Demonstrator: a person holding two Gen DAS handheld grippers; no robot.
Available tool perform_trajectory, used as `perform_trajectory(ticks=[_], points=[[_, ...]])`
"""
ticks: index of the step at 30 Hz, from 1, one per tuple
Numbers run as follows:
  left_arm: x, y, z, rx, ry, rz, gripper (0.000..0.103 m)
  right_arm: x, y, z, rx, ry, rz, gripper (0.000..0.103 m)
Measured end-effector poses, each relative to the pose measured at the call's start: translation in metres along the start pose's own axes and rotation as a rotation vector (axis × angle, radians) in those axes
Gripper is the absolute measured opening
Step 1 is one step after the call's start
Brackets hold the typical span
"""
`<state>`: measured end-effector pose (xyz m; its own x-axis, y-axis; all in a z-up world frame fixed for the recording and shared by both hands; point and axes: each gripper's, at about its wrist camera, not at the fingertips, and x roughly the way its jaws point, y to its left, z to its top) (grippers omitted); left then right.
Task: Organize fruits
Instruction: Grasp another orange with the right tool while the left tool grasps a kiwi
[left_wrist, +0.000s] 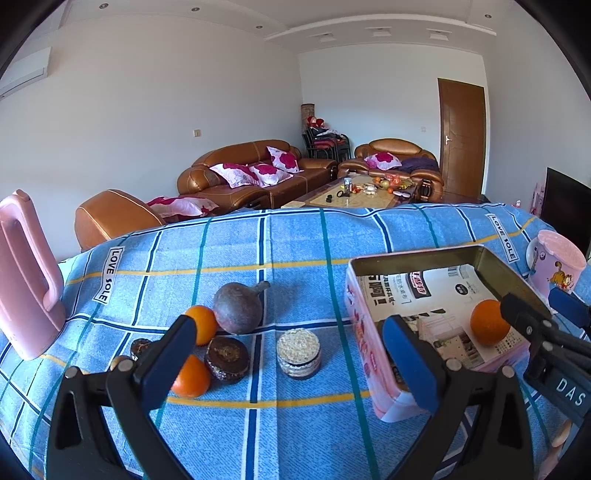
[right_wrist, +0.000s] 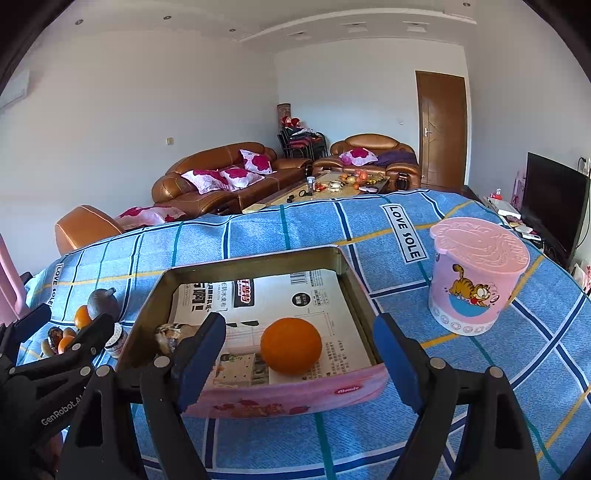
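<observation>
Orange (right_wrist: 291, 346) lies in the tin (right_wrist: 280, 400), between the spread right jaws, untouched. Left jaws also spread, empty; two oranges (left_wrist: 201, 324) beside the left finger (left_wrist: 168, 360).

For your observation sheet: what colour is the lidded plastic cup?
Pink lidded plastic cup, orange cartoon cat; right wrist view.
</observation>
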<state>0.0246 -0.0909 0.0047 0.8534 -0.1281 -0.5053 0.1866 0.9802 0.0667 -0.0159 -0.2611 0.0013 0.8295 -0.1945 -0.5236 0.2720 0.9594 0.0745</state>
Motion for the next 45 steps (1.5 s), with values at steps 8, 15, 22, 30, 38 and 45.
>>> perform_trajectory(ticks=[8,15,22,30,38,45], points=[[-0.002,0.026,-0.005,-0.012,0.008,0.006,0.103,-0.002,0.028,-0.006,-0.018,0.018,0.033,0.083],[-0.001,0.051,-0.007,-0.034,0.019,0.033,0.103,-0.003,0.060,-0.009,-0.042,0.021,0.058,0.083],[0.001,0.080,-0.011,-0.057,0.030,0.057,0.103,-0.001,0.089,-0.012,-0.063,0.039,0.099,0.083],[0.006,0.116,-0.015,-0.075,0.052,0.088,0.103,0.001,0.124,-0.017,-0.099,0.060,0.146,0.083],[0.017,0.177,-0.014,-0.143,0.089,0.174,0.103,0.001,0.158,-0.024,-0.159,0.089,0.192,0.083],[0.020,0.232,-0.015,-0.259,0.104,0.218,0.103,0.005,0.193,-0.033,-0.230,0.156,0.285,0.073]])
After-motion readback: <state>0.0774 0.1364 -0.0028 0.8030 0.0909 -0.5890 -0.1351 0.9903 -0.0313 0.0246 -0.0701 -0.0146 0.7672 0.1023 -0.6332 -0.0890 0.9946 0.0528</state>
